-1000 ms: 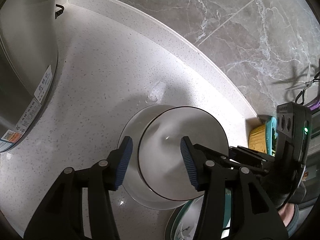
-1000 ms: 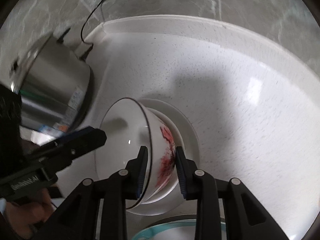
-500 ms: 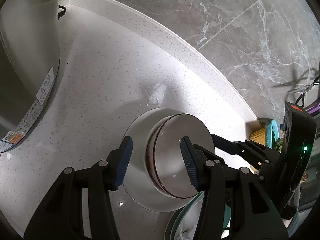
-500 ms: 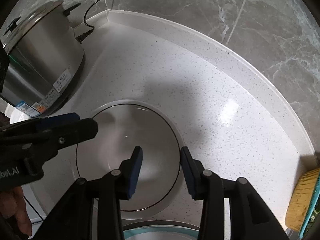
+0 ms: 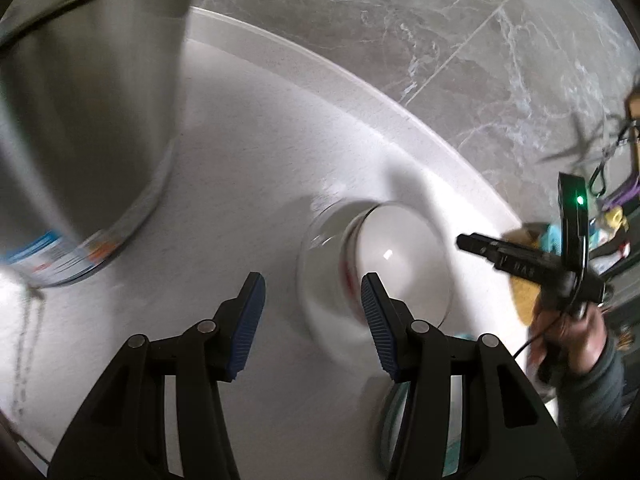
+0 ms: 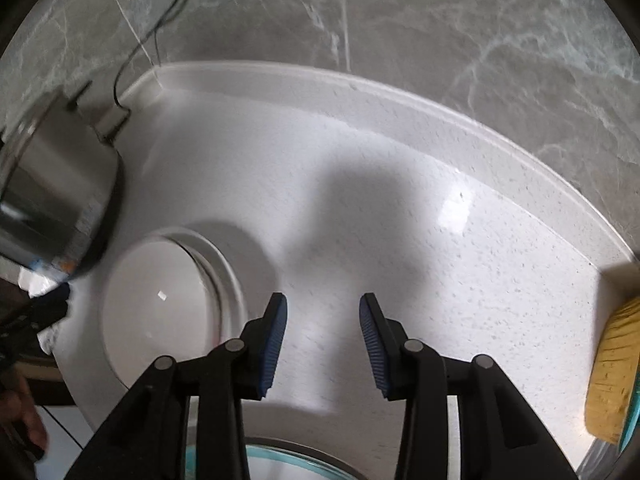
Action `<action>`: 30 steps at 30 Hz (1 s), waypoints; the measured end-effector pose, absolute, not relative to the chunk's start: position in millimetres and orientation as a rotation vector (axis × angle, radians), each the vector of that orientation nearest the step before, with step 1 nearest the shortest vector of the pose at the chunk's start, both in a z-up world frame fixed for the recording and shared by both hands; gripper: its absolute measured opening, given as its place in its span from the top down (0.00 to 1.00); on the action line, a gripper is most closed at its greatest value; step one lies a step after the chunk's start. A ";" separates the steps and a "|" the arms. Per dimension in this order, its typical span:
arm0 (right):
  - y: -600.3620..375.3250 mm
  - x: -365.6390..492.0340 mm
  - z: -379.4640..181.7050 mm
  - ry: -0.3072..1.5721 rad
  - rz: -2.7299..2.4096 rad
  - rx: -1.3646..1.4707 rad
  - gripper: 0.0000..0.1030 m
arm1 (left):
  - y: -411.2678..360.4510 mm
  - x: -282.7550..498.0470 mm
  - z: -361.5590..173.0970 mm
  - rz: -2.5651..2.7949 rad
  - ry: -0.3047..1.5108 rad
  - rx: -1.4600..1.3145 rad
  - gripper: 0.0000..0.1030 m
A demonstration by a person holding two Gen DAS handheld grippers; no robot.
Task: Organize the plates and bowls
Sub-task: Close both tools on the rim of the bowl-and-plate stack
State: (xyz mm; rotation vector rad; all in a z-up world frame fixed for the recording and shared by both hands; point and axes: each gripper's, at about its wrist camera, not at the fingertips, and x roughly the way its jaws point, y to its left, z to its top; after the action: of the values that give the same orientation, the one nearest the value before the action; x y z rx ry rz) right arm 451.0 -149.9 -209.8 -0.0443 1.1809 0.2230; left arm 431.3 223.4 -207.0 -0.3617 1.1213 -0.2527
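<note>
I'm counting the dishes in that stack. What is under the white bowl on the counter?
The white bowl sits in a wider white dish, whose rim shows around it. Anything beneath that dish is hidden.

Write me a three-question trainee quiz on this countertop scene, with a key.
1. True or false: the right hand-held gripper grips the bowl.
2. What does the bowl sit on? A) a white plate B) the steel pot C) the yellow sponge
3. Fill in: the steel pot stands to the ____ of the bowl in the right wrist view.

Key: 1. False; nothing lies between its pads, and the bowl sits beside them. 2. A, the white plate. 3. Left.
</note>
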 end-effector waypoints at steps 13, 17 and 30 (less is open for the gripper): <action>-129.1 448.6 -238.9 1.256 0.339 -0.035 0.64 | 215.1 422.8 -241.5 -0.248 1.233 -0.325 0.49; -126.7 455.5 -243.5 1.263 0.336 -0.025 0.64 | 207.1 427.7 -252.0 -0.240 1.256 -0.310 0.49; -132.5 448.5 -243.4 1.296 0.390 -0.034 0.65 | 199.1 449.6 -275.5 -0.199 1.296 -0.263 0.49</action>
State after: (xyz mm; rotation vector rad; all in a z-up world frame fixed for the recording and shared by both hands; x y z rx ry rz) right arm 448.5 -132.5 -243.4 -0.0344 1.2958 0.3901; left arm 449.6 199.1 -275.5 -0.2631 1.2964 -0.1987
